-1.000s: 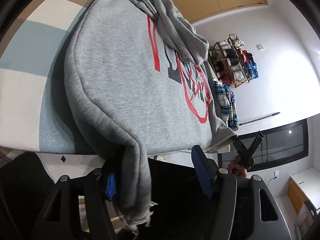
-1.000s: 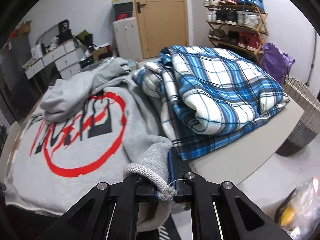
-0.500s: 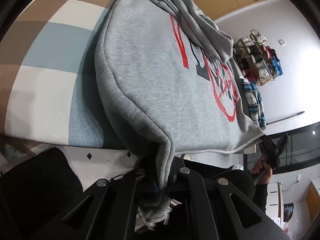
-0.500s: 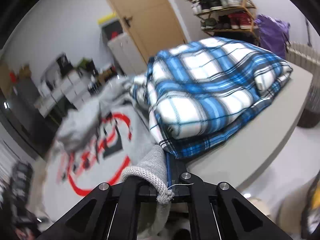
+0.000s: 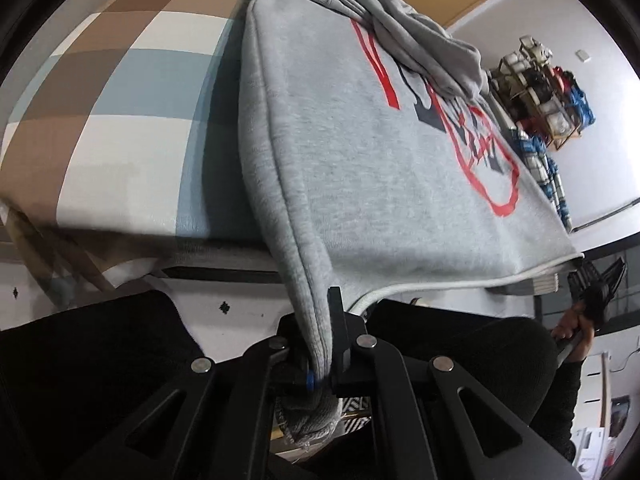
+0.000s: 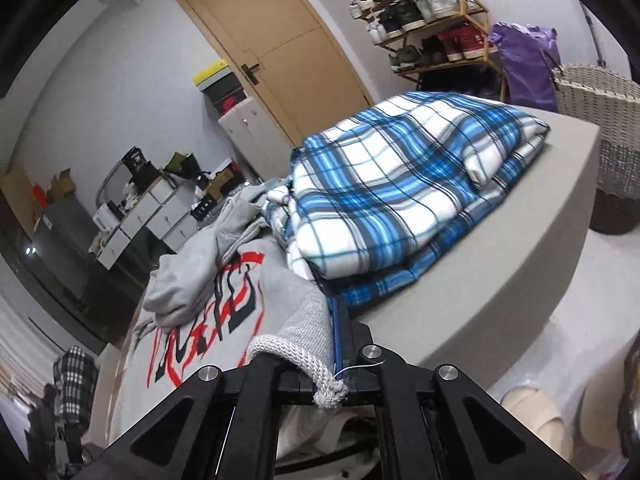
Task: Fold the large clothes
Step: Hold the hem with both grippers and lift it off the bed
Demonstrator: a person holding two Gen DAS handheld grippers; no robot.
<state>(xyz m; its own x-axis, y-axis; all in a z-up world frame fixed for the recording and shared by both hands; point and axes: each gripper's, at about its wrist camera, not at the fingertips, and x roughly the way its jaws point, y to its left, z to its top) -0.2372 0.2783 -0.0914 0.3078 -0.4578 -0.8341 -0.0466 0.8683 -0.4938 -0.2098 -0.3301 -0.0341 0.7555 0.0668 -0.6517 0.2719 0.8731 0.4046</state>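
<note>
A grey hoodie with a red and black print lies spread on the table, its hood and sleeves bunched at the far end. My left gripper is shut on one near hem corner, and the ribbed cuff hangs below the jaws. In the right wrist view the same grey hoodie stretches away to the left, and my right gripper is shut on its other ribbed hem corner. The hem edge runs taut between the two corners. My right gripper also shows far right in the left wrist view.
A folded blue and white plaid garment lies on the grey table right of the hoodie. A checked cloth covers the table's left part. A wicker basket, shoe rack and door stand beyond.
My left gripper has closed on the hem corner that hung between its open jaws. The right gripper, still holding its corner, has rolled and shifted, tilting its view; the hem now runs taut.
</note>
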